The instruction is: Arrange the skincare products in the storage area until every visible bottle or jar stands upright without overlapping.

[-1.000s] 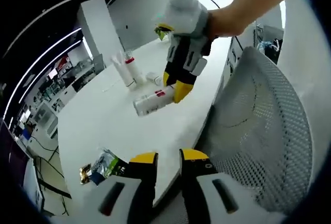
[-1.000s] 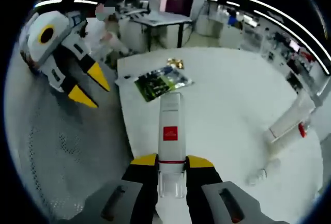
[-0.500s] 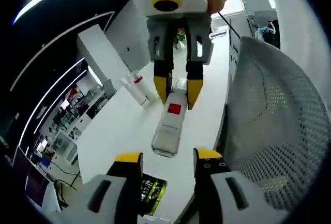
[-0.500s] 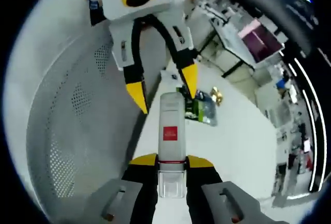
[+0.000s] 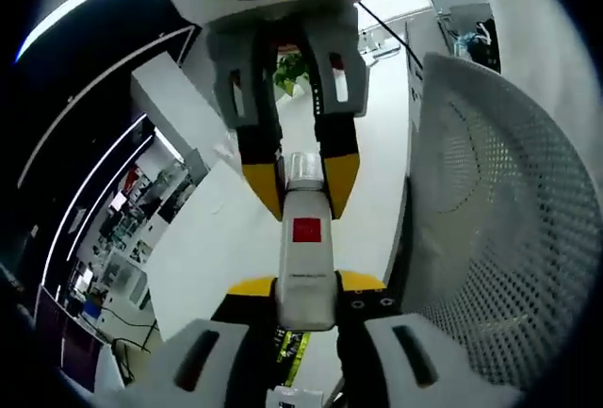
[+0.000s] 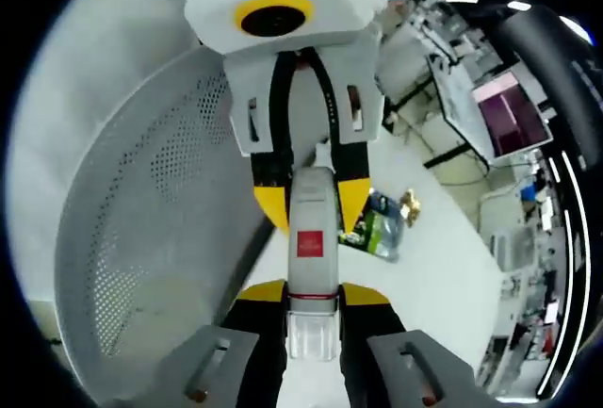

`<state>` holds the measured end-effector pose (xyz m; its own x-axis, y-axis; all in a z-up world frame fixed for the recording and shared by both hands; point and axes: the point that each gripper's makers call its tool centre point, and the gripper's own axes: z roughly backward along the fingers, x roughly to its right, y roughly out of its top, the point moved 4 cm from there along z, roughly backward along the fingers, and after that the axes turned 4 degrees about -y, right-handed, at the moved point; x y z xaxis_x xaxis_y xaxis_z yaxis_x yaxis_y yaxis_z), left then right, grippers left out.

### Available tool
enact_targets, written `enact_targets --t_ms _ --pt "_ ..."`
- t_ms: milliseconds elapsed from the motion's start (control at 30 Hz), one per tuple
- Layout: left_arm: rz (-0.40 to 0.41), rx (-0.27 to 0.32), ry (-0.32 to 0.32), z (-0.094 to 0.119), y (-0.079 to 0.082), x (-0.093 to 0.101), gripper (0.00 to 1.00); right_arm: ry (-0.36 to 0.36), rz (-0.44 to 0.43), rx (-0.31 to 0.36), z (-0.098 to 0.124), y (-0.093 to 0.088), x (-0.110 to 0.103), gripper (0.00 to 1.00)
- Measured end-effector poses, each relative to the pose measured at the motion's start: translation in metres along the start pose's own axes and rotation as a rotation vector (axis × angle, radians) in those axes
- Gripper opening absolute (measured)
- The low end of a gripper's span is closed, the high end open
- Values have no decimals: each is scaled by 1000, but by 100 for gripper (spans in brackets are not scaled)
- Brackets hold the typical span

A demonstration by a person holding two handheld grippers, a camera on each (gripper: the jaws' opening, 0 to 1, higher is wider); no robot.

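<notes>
A white bottle (image 5: 304, 255) with a red square label hangs in the air over the table edge, held at both ends. In the right gripper view my right gripper (image 6: 311, 293) is shut on the clear cap end of the bottle (image 6: 312, 238). My left gripper (image 6: 312, 205) comes down from the top there, its yellow tips against the bottle's far end. In the left gripper view my left gripper (image 5: 306, 285) is shut on the bottle's base. The right gripper (image 5: 301, 182) reaches in from above and pinches the cap end.
A white mesh chair back (image 5: 499, 238) stands close on the right, and the white table (image 5: 212, 238) stretches away on the left. A green packet (image 6: 377, 229) and a small gold item (image 6: 410, 205) lie on the table (image 6: 443, 285).
The two grippers have come together nose to nose. My left jaws have narrowed onto the bottle's base, which hung free between them before. The right gripper keeps its hold.
</notes>
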<state>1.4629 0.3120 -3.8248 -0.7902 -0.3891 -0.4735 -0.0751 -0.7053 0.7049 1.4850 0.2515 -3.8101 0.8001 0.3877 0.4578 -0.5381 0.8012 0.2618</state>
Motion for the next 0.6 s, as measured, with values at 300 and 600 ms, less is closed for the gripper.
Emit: enact_targets --t_ms 300,600 --pt "68 -15 -29 0 -4 1 19 27 10 -16 -9 0 -4 16" --pt "139 -20 -30 1 -7 -1 19 30 -24 8 -13 0 0 16"
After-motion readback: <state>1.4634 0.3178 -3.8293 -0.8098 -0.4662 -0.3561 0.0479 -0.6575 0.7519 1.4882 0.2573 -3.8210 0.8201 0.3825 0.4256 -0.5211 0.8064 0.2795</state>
